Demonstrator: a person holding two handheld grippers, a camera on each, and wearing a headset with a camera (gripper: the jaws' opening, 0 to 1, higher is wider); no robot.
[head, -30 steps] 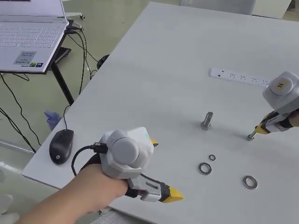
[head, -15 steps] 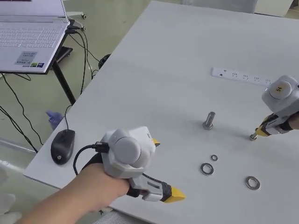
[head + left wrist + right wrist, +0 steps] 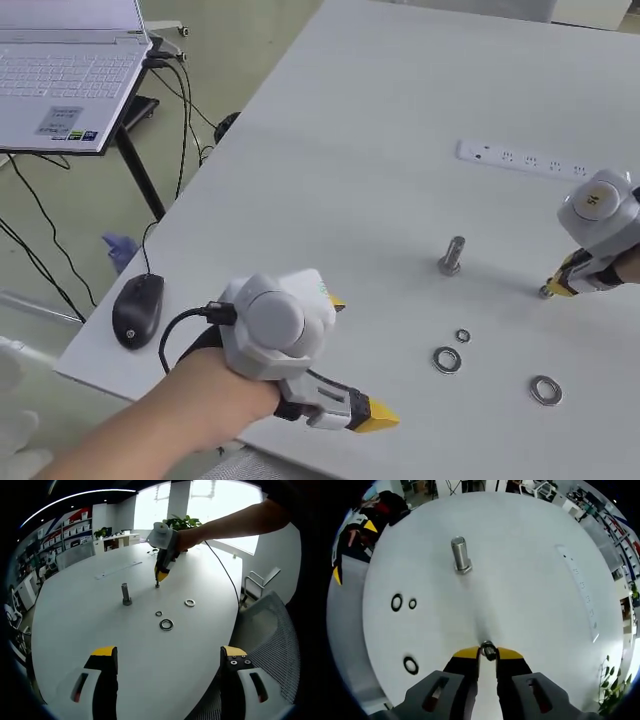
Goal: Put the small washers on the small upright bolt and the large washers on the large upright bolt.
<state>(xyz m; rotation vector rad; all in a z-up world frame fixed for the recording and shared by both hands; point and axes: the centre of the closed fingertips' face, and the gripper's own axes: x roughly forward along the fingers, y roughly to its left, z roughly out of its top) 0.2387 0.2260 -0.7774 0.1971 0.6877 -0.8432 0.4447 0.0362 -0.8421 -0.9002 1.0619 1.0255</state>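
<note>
The large upright bolt [image 3: 451, 256] [image 3: 460, 554] [image 3: 126, 594] stands mid-table. To its right is the small upright bolt [image 3: 546, 292] [image 3: 488, 651], with my right gripper [image 3: 558, 290] [image 3: 487, 655] shut on its top. Two large washers [image 3: 446, 359] [image 3: 545, 390] and one small washer [image 3: 462, 335] lie flat nearer the front edge; they also appear in the right gripper view as large washers [image 3: 396, 602] [image 3: 410, 665] and a small washer [image 3: 412, 603]. My left gripper [image 3: 375, 413] [image 3: 168, 655] hovers open and holds nothing at the table's front edge, well short of the washers.
A white power strip [image 3: 520, 160] lies behind the bolts. A black mouse [image 3: 138, 310] sits at the table's left corner. A laptop [image 3: 60, 80] stands on a side stand with cables off the table's left. A mesh chair [image 3: 270, 625] stands past the table edge.
The head camera has shifted slightly. My right gripper's body has sunk a little while its tips stay on the small bolt. The left gripper and the washers have not moved.
</note>
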